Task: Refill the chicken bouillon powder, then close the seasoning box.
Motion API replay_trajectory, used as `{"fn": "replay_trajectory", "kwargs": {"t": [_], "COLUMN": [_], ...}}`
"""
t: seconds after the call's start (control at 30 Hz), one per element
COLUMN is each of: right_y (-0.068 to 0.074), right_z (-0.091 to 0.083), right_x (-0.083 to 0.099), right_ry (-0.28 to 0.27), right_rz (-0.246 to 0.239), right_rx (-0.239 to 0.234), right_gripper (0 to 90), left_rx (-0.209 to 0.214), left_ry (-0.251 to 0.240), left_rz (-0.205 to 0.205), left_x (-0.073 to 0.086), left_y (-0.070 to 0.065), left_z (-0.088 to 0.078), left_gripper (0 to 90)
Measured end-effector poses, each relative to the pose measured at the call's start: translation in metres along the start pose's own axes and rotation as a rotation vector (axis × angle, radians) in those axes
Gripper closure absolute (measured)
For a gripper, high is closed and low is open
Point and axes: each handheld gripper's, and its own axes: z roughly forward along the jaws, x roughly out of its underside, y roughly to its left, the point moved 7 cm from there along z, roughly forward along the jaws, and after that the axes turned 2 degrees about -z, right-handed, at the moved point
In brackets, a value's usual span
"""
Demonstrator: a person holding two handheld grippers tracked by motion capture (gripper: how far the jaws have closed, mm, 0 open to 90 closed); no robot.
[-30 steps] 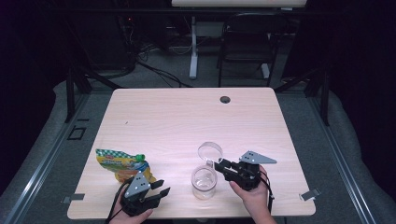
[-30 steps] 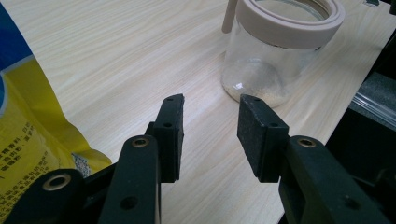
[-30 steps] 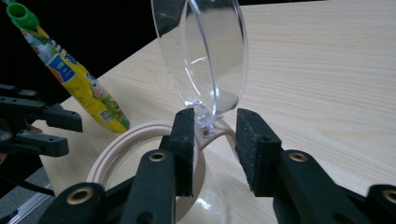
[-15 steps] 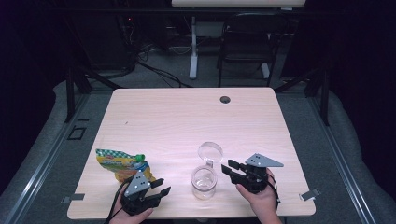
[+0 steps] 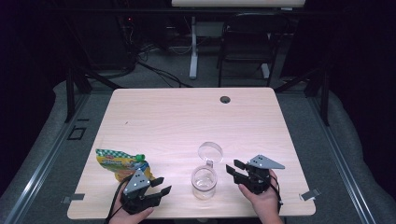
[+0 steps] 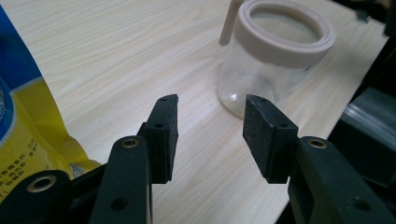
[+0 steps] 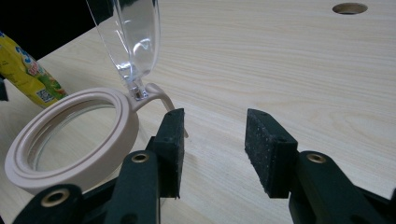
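High view: we see the right gripper (image 5: 237, 169) drawn back toward the table's (image 5: 177, 116) near right corner, its jaws wide apart and holding nothing. A second ago it sat right up against the clear glass jar (image 5: 204, 181); now it stands just beside the jar, no longer touching it. The jar itself has not shifted. It stands upright near the front edge, between our two grippers, with its pinkish collar open and the clear hinged lid (image 5: 210, 151) swung up and back.

In the right gripper view the lid (image 7: 132, 37) rises from its hinge just ahead of the spread jaws, and the mouth of the jar (image 7: 70, 140) lies unobstructed.

The left gripper (image 5: 158, 185) has stayed at the near left edge, jaws likewise parted and empty, just in front of the yellow-and-green snack pouch (image 5: 120, 163). In the left gripper view the jar (image 6: 275, 56) stands ahead and the pouch (image 6: 28, 121) at the left.

We judge that the opening step is finished, and that the pouch, untouched, is the next thing to go for.
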Motion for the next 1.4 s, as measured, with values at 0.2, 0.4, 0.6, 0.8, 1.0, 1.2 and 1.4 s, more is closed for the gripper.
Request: {"fn": "replay_trajectory", "kwargs": {"t": [0.2, 0.4, 0.6, 0.8, 1.0, 1.2, 1.4], "right_y": [-0.001, -0.002, -0.002, -0.005, -0.005, -0.007, -0.007], "right_z": [0.000, 0.000, 0.000, 0.000, 0.000, -0.001, -0.001], "right_x": [0.001, 0.001, 0.001, 0.001, 0.001, 0.000, 0.000], "right_ry": [0.006, 0.004, 0.004, 0.000, -0.003, -0.007, -0.005], "right_rz": [0.002, 0.008, 0.009, 0.018, 0.022, 0.026, 0.027], "right_rx": [0.003, 0.005, 0.003, 0.008, 0.009, 0.011, 0.010], "right_gripper": [57.8, 57.6, 56.3, 55.8, 55.6, 55.4, 55.2], "left_rx": [0.005, -0.009, -0.028, -0.046, -0.076, -0.102, -0.124], "left_ry": [0.007, 0.001, -0.019, -0.021, -0.030, -0.041, -0.034], "left_rz": [-0.007, -0.033, -0.055, -0.052, -0.062, -0.072, -0.092], "left_x": [-0.007, -0.013, -0.023, -0.029, -0.029, -0.029, -0.026], "left_y": [-0.001, 0.007, 0.013, 0.020, 0.030, 0.040, 0.051], "left_z": [-0.013, -0.032, -0.054, -0.073, -0.087, -0.098, -0.106], "left_gripper": [54.6, 54.3, 55.1, 55.1, 55.1, 55.4, 55.4]}}
